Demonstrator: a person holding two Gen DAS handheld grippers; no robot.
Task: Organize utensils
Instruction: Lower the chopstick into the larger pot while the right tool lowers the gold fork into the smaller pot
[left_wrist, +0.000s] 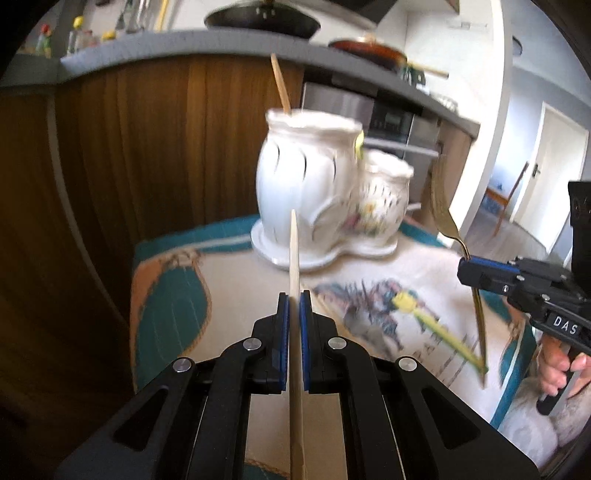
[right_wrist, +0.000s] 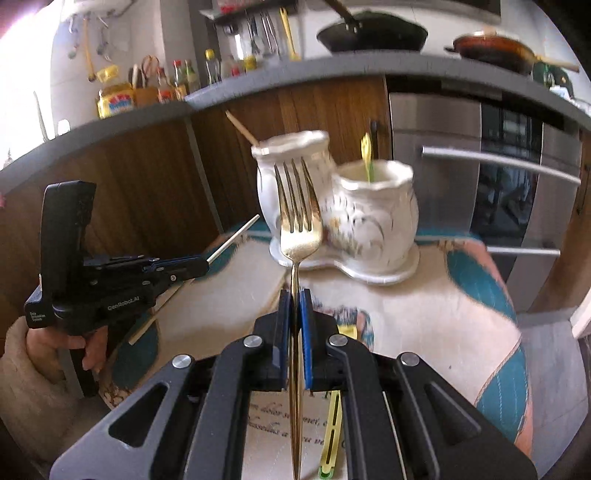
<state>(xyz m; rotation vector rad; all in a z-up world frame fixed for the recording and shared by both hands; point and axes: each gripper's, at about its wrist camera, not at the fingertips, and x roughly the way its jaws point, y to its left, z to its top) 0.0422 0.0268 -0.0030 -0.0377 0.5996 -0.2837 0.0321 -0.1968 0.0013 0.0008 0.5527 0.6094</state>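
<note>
Chopstick (left_wrist: 294, 258) pinched in the left gripper (left_wrist: 294, 306), gold fork (right_wrist: 295, 218) clamped in the right gripper (right_wrist: 295, 306), tines up. Both should lift over the 2-pot white holder (right_wrist: 373, 221) at 12 o'clock (frames are blurred) and lower vertically, clearing the rims.

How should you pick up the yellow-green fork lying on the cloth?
Grip the yellow-green fork across its thin, flat handle near the middle, coming straight down from above. It lies flat on the cloth, so there is no way under it; the narrow sides are what two fingers can pinch. Both hand-held grippers are full right now.
</note>
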